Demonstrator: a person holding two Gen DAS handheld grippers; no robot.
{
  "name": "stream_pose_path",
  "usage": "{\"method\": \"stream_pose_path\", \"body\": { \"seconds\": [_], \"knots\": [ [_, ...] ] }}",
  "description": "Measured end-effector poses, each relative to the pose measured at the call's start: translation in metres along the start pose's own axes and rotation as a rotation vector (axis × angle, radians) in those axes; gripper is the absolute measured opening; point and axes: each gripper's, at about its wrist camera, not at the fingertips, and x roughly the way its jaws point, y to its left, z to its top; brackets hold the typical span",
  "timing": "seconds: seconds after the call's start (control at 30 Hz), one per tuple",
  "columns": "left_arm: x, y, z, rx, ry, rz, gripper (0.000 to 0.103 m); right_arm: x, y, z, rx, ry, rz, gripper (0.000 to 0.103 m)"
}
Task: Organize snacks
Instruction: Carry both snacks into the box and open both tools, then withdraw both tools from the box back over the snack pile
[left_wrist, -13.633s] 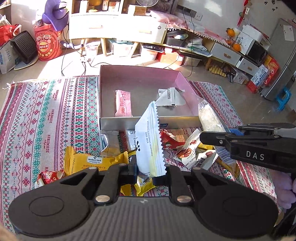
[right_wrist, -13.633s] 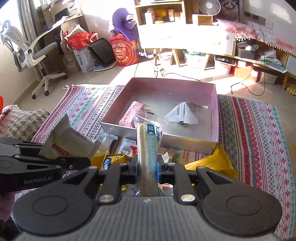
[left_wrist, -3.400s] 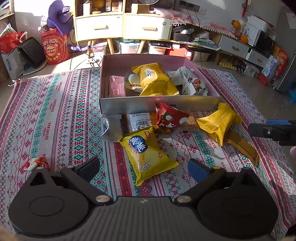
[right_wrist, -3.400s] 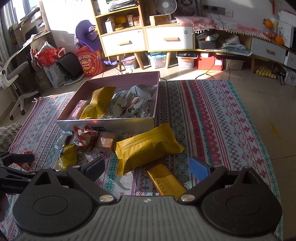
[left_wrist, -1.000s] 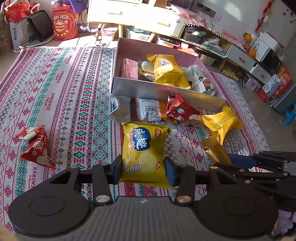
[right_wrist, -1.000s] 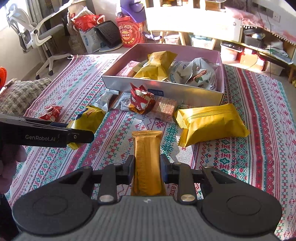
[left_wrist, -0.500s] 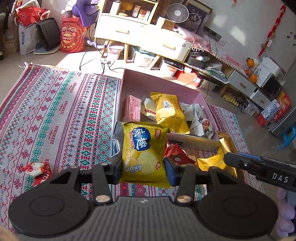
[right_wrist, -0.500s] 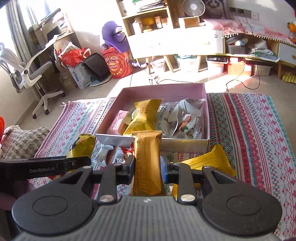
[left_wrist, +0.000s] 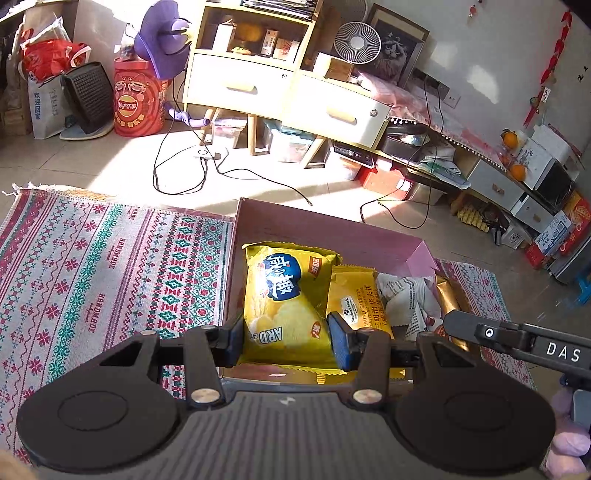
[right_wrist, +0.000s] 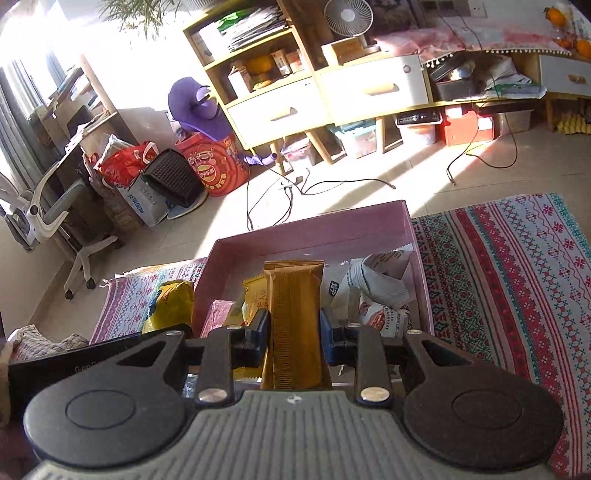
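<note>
Left gripper (left_wrist: 286, 341) clamped on yellow chip bag (left_wrist: 286, 306), held over the pink box (left_wrist: 325, 225). Right gripper (right_wrist: 293, 341) clamped on gold bar (right_wrist: 293, 325), also over the box. Box sits on patterned rug (left_wrist: 103, 266); cabinet (left_wrist: 288, 96) beyond.

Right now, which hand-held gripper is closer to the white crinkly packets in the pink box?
Right. The right hand-held gripper hangs beside the white packets; the left hand-held gripper is further away.

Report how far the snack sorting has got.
Done: a yellow waffle pack and white packets lie in the pink box. In hand: left gripper grips a yellow chip bag, right gripper a gold bar, both over the box. Left: release them.
</note>
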Motion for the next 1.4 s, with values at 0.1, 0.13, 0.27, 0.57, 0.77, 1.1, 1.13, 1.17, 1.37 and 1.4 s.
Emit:
{"method": "stream_pose_path", "body": {
  "seconds": [0.1, 0.13, 0.27, 0.57, 0.77, 1.1, 1.13, 1.17, 1.37, 1.4],
  "knots": [
    [0.014, -0.001, 0.003, 0.012, 0.002, 0.009, 0.053, 0.009, -0.005, 0.003, 0.007, 0.015, -0.002, 0.026],
    [0.016, -0.002, 0.005, 0.021, -0.008, 0.007, 0.053, 0.011, -0.007, 0.004, 0.011, 0.013, 0.003, 0.026],
    [0.026, -0.006, 0.011, 0.039, -0.043, -0.002, 0.053, 0.016, -0.010, 0.006, 0.030, 0.016, 0.019, 0.026],
    [0.041, -0.005, 0.005, 0.052, -0.054, -0.003, 0.053, 0.018, -0.009, 0.005, 0.039, 0.023, 0.018, 0.029],
    [0.037, -0.012, 0.007, 0.071, -0.092, -0.003, 0.078, 0.015, -0.010, 0.005, 0.040, 0.012, 0.007, 0.052],
    [0.034, -0.017, 0.006, 0.103, -0.082, 0.014, 0.091, 0.012, -0.006, 0.007, 0.021, 0.012, -0.006, 0.061],
    [0.033, -0.017, 0.006, 0.103, -0.081, 0.014, 0.091, 0.011, -0.006, 0.007, 0.018, 0.011, -0.008, 0.062],
    [0.031, -0.017, 0.005, 0.103, -0.081, 0.015, 0.091, 0.010, -0.006, 0.007, 0.016, 0.011, -0.009, 0.062],
    [0.018, -0.017, 0.000, 0.116, -0.082, 0.023, 0.095, -0.003, -0.007, 0.005, 0.004, 0.006, -0.025, 0.067],
    [0.016, -0.016, -0.001, 0.121, -0.082, 0.026, 0.097, -0.005, -0.007, 0.005, -0.001, 0.005, -0.027, 0.069]
  ]
}}
